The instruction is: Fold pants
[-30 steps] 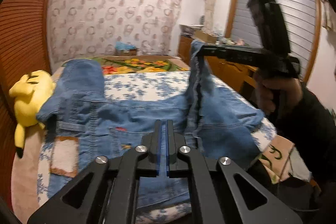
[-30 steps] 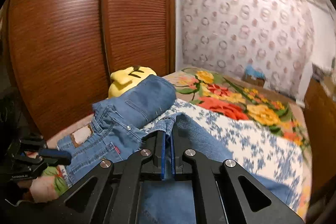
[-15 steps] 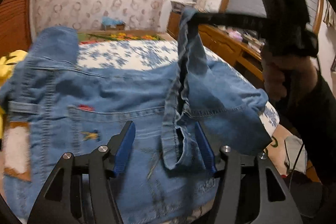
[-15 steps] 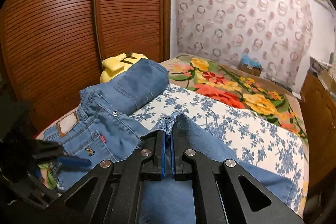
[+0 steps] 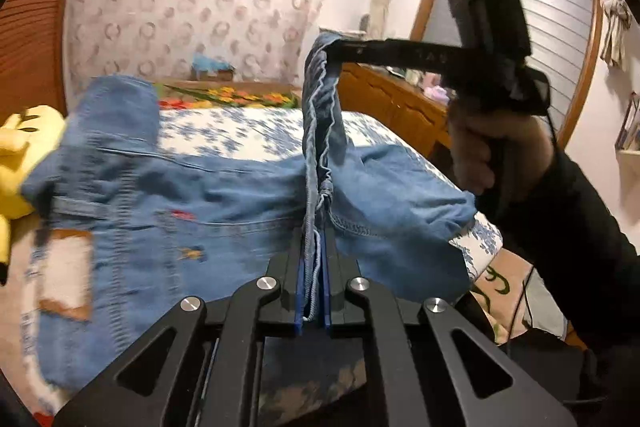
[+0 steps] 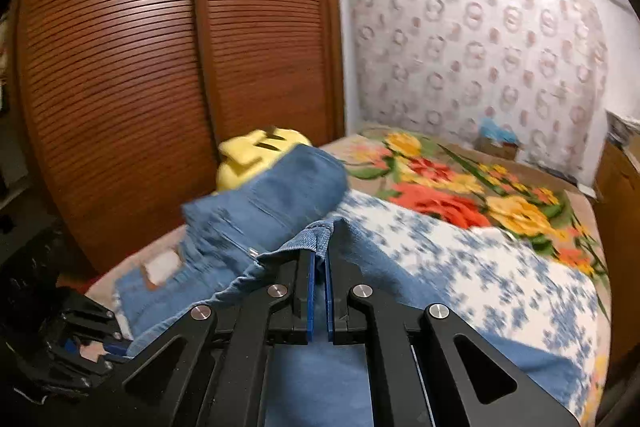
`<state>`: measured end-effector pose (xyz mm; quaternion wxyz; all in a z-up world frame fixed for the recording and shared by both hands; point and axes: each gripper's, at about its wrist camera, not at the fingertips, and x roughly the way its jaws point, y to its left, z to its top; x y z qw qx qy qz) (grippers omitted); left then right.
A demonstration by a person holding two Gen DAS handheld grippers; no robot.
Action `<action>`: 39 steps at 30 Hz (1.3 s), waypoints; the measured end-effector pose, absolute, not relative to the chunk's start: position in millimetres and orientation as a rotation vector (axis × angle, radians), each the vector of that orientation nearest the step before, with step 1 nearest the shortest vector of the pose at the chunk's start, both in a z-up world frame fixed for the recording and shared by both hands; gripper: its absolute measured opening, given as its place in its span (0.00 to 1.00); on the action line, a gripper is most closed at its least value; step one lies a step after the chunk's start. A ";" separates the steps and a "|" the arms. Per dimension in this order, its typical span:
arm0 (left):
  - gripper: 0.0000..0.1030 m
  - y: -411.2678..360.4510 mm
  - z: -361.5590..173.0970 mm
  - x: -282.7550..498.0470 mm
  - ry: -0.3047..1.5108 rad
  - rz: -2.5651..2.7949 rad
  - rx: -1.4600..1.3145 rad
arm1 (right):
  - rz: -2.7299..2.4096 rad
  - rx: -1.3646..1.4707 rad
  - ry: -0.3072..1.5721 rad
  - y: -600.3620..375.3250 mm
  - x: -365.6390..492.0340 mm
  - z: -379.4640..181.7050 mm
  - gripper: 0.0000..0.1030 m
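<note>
Blue jeans (image 5: 180, 195) lie across the bed, waistband and leather patch to the left. My left gripper (image 5: 314, 239) has its jaws closing on the lower end of a leg's hem strip, and its blue pads press the denim. The strip runs up to my right gripper (image 5: 334, 51), held in a person's hand (image 5: 492, 151) above the bed. In the right wrist view my right gripper (image 6: 319, 259) is shut on the hem fold of the jeans (image 6: 280, 195). The left gripper (image 6: 92, 343) shows low at the left.
A yellow plush toy (image 5: 20, 155) sits by the waistband at the bed's left edge. The slatted wooden wardrobe (image 6: 140, 67) stands close behind it. A flowered blanket (image 6: 460, 191) covers the far bed, over a blue-patterned sheet (image 6: 500, 267). A wooden dresser (image 5: 400, 99) lines the right side.
Shut and empty a second ago, my left gripper opened around the hanging hem half a second ago and has now shut on it. The right gripper kept its hold, raised.
</note>
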<state>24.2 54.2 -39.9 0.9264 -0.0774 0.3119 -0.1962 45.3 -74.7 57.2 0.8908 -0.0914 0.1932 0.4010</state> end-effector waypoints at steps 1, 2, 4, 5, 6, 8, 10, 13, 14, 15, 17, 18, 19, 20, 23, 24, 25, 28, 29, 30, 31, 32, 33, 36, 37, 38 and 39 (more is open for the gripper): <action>0.07 58.3 -38.7 21.2 0.636 -0.393 -0.159 | 0.846 -0.197 0.397 -65.9 45.0 59.0 0.04; 0.07 66.3 -37.6 16.9 0.635 -0.378 -0.163 | 0.864 -0.206 0.395 -54.7 43.8 61.2 0.04; 0.07 79.6 -39.2 12.8 0.642 -0.349 -0.167 | 0.894 -0.218 0.394 -34.8 45.3 62.4 0.04; 0.07 84.2 -40.0 10.2 0.643 -0.331 -0.163 | 0.908 -0.220 0.395 -25.7 46.1 62.6 0.04; 0.07 89.6 -41.2 8.4 0.643 -0.315 -0.164 | 0.927 -0.218 0.397 -13.9 46.7 63.1 0.04; 0.07 103.6 -43.4 3.2 0.644 -0.282 -0.179 | 0.952 -0.219 0.400 4.8 48.0 63.8 0.04; 0.07 116.0 -45.1 -2.9 0.643 -0.252 -0.195 | 0.981 -0.224 0.402 25.7 49.0 65.4 0.04; 0.07 132.1 -48.7 -13.9 0.646 -0.210 -0.211 | 1.019 -0.247 0.411 53.4 51.5 66.1 0.04; 0.07 136.6 -50.2 -16.3 0.648 -0.192 -0.211 | 1.028 -0.258 0.414 62.0 54.7 66.1 0.04; 0.07 140.1 -52.8 -18.7 0.654 -0.177 -0.212 | 1.035 -0.275 0.420 74.2 54.9 64.3 0.04; 0.07 147.4 -58.7 -18.8 0.668 -0.150 -0.209 | 1.035 -0.301 0.433 91.8 58.9 58.7 0.04; 0.07 150.0 -61.8 -16.8 0.677 -0.144 -0.210 | 1.036 -0.307 0.453 101.2 63.8 53.7 0.04; 0.07 149.7 -65.9 -13.2 0.693 -0.134 -0.212 | 1.037 -0.307 0.477 106.8 68.2 48.4 0.04; 0.07 150.5 -68.7 -12.2 0.703 -0.131 -0.212 | 1.038 -0.306 0.503 110.5 73.9 43.1 0.04; 0.09 152.3 -77.4 -9.7 0.736 -0.131 -0.218 | 1.030 -0.332 0.570 119.2 82.9 29.3 0.08; 0.12 153.8 -78.7 -8.5 0.745 -0.124 -0.217 | 1.024 -0.337 0.581 119.2 85.4 27.4 0.10; 0.13 155.2 -79.9 -7.6 0.752 -0.112 -0.213 | 1.022 -0.339 0.591 119.1 86.0 26.9 0.15; 0.20 155.0 -78.7 -6.3 0.755 -0.097 -0.212 | 1.008 -0.338 0.600 112.6 87.7 31.9 0.30; 0.29 155.0 -77.4 -6.1 0.750 -0.095 -0.213 | 1.008 -0.336 0.592 106.8 87.4 35.1 0.35; 0.41 155.9 -76.1 -5.8 0.746 -0.089 -0.211 | 1.006 -0.335 0.584 102.1 84.0 38.3 0.38; 0.47 155.6 -74.4 -5.7 0.738 -0.078 -0.208 | 1.000 -0.330 0.576 95.4 83.9 41.4 0.43; 0.49 155.1 -73.1 -5.5 0.732 -0.073 -0.205 | 0.994 -0.324 0.567 88.7 85.8 45.8 0.44; 0.49 155.5 -72.3 -4.6 0.729 -0.069 -0.203 | 0.988 -0.319 0.561 82.1 82.3 48.8 0.45; 0.49 152.9 -68.5 -2.7 0.721 -0.065 -0.193 | 0.972 -0.337 0.532 71.6 65.4 53.0 0.57; 0.49 151.7 -68.1 -0.7 0.722 -0.063 -0.187 | 0.968 -0.341 0.519 68.3 62.1 54.2 0.58; 0.49 151.1 -69.1 0.9 0.723 -0.062 -0.185 | 0.975 -0.332 0.524 65.6 60.3 54.5 0.59; 0.49 150.5 -69.9 2.5 0.725 -0.061 -0.184 | 0.986 -0.317 0.539 65.7 55.5 50.9 0.60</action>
